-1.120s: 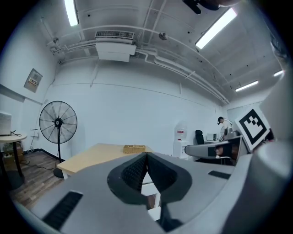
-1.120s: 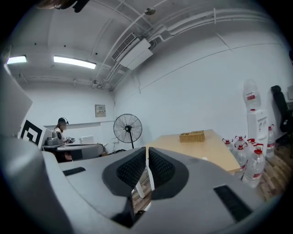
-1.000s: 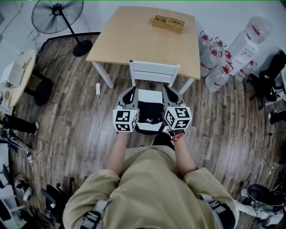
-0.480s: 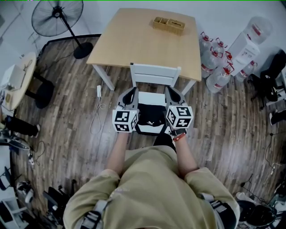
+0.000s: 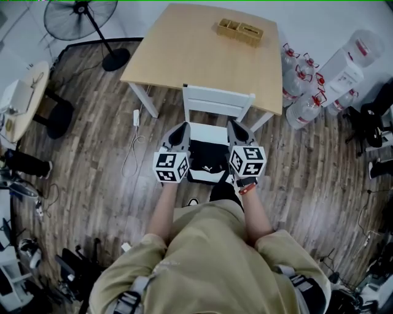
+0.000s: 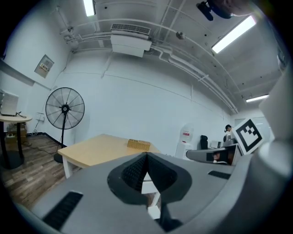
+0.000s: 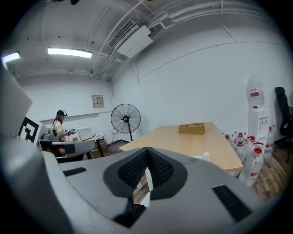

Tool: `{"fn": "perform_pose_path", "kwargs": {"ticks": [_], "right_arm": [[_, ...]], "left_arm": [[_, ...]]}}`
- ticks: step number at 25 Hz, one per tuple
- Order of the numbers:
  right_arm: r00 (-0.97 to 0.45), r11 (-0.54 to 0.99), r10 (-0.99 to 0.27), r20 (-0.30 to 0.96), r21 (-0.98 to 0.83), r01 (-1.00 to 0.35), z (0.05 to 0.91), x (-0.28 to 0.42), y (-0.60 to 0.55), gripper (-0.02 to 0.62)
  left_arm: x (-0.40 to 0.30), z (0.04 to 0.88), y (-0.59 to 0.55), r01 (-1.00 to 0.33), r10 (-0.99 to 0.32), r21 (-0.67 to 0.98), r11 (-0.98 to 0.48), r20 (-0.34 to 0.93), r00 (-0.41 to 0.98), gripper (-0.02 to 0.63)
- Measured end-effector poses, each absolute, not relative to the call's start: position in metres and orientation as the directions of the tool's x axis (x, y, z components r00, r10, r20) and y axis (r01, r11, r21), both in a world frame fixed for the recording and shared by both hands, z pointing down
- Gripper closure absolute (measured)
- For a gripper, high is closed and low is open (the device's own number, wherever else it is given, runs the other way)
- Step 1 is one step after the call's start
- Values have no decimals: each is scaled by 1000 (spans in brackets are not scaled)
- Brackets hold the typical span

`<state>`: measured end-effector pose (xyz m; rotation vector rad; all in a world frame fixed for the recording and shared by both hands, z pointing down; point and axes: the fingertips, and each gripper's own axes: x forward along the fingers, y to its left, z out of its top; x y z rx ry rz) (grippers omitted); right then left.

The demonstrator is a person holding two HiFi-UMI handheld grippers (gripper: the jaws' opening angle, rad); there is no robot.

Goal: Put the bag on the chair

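Note:
A black bag (image 5: 206, 160) with a white logo hangs between my two grippers, over the seat of the white chair (image 5: 218, 102). My left gripper (image 5: 182, 131) is shut on the bag's left side. My right gripper (image 5: 236, 129) is shut on its right side. In the left gripper view the jaws (image 6: 146, 157) meet, with a dark bit of bag (image 6: 167, 222) below them and the chair (image 6: 149, 186) seen through the gap. In the right gripper view the jaws (image 7: 147, 151) are closed too, with dark fabric (image 7: 131, 213) beneath. The bag hides most of the seat.
A wooden table (image 5: 202, 55) with a woven basket (image 5: 239, 30) stands just behind the chair. Water bottles (image 5: 301, 104) and a dispenser (image 5: 350, 67) are at the right. A standing fan (image 5: 92, 12), a round side table (image 5: 21, 101) and a floor cable (image 5: 135, 116) are at the left.
Both grippers, with the bag held between them, have edged forward and a little lower over the chair seat. The jaws stay closed throughout.

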<state>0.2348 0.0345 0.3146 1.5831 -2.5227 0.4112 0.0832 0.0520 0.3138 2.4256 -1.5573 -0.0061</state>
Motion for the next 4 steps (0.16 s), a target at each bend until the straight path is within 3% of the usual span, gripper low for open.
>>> {"fn": "perform_pose_path", "kwargs": {"ticks": [4], "right_arm": [[-461,432,-833,307,-161,-887,342,215,12,572]], "left_arm": [[59,368,36,-907,-886,246,-343,237,399,588]]}}
